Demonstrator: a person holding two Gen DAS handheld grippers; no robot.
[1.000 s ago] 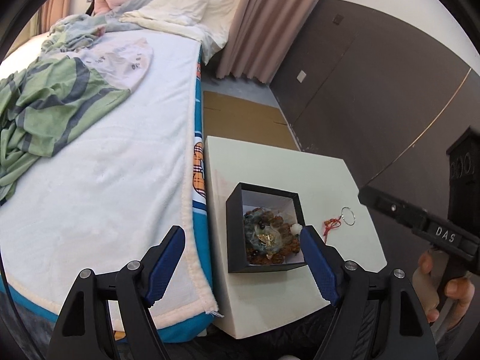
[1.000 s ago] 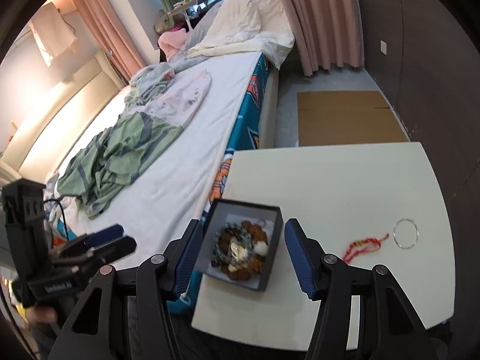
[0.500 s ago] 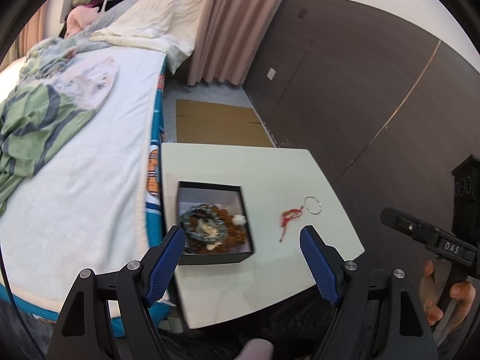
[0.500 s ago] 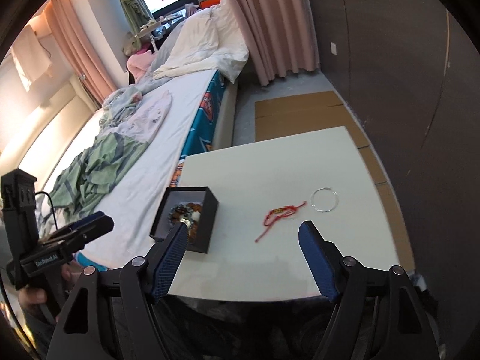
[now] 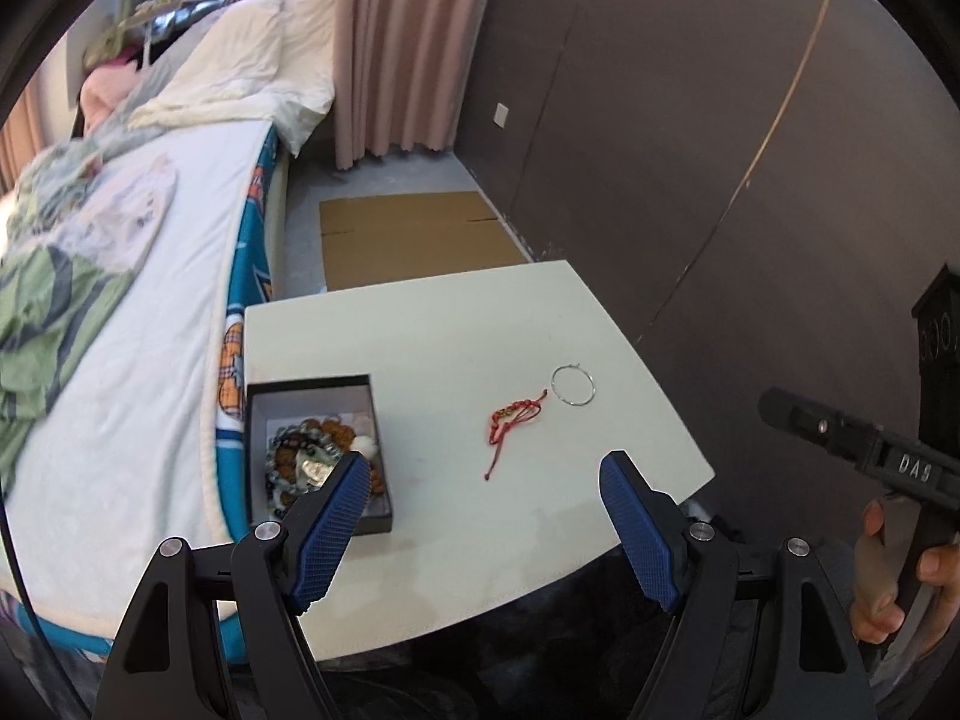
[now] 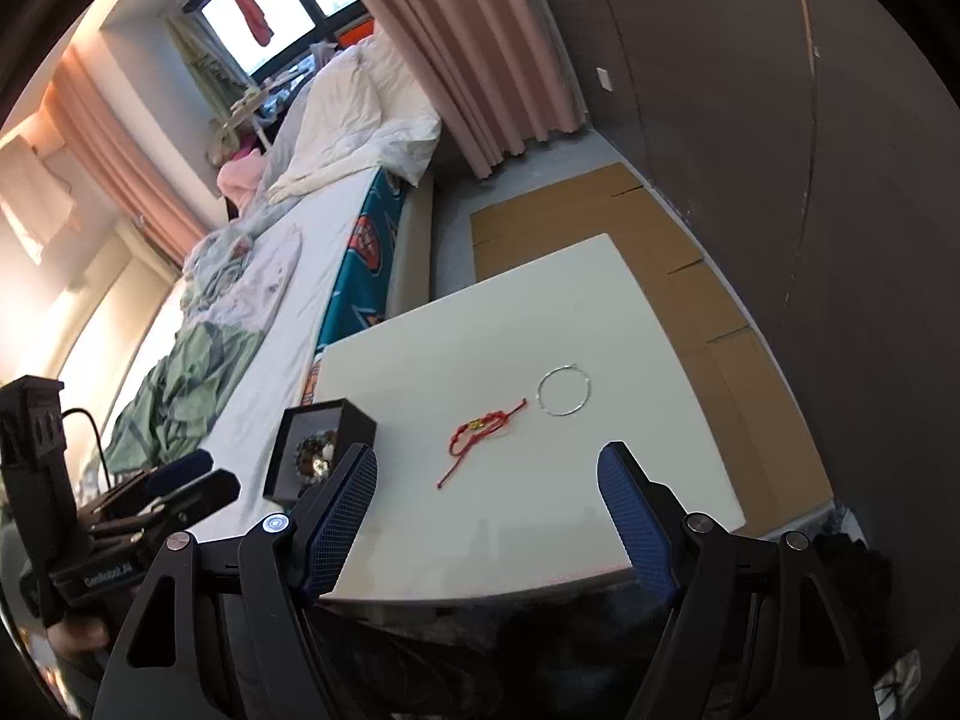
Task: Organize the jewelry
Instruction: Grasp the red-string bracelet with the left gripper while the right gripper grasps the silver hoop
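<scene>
A black jewelry box sits at the left side of the white table, filled with beaded bracelets. A red string bracelet lies in the table's middle, and a thin silver bangle rests just right of it. My left gripper hovers open above the near table edge, nothing between its blue pads. My right gripper is also open and empty, held over the near edge in front of the red bracelet.
A bed with white cover and green clothes runs along the table's left. Flattened cardboard lies on the floor beyond the table. A dark wall stands to the right, pink curtains behind. The other handheld gripper shows in each view.
Both grippers swung rightward from over the jewelry box toward the table's middle, so the red bracelet and silver bangle now lie ahead. The right gripper's jaws widened.
</scene>
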